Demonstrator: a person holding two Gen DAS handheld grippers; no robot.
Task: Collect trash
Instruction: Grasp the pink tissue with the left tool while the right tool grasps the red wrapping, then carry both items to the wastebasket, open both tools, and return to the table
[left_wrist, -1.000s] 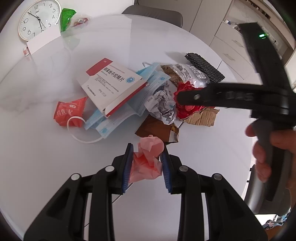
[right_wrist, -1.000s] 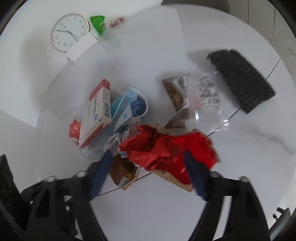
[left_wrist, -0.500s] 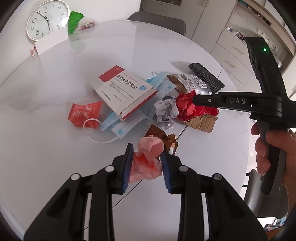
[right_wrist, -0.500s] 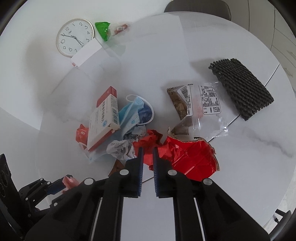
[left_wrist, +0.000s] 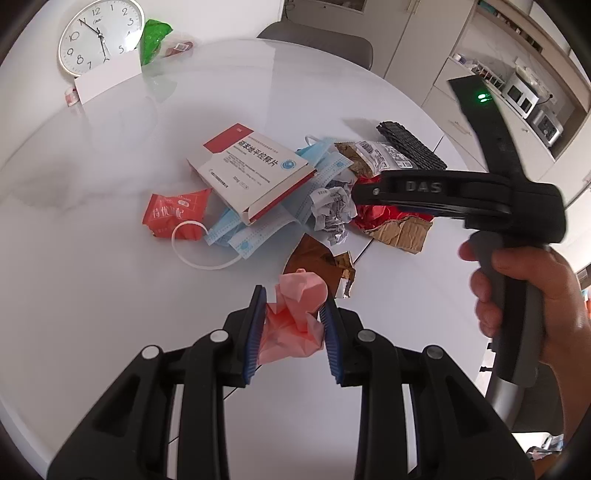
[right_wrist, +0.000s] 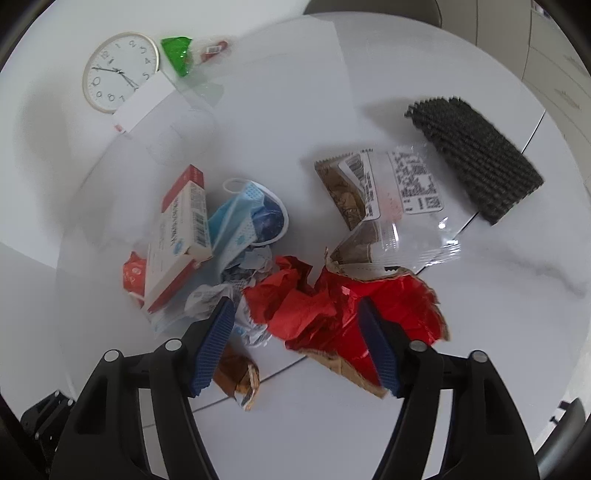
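Note:
My left gripper is shut on a crumpled pink paper, held above the white table just in front of the trash pile. My right gripper hovers over the pile with its jaws opening; the crumpled red paper lies below and between them, and the pads do not press on it. A red-lined cardboard scrap lies beside the red paper. The pile also holds a medicine box, blue face masks, a crumpled white receipt, a brown wrapper and a red snack packet.
A clear labelled bag and a black mesh pad lie behind the pile. A wall clock, a white card and a green packet sit at the far edge. A grey chair stands behind the table. A hand grips the right tool.
The right gripper's jaws closed empty above the red paper half a second ago and now stand wide apart again. The left gripper has drawn back slightly, still holding the pink paper.

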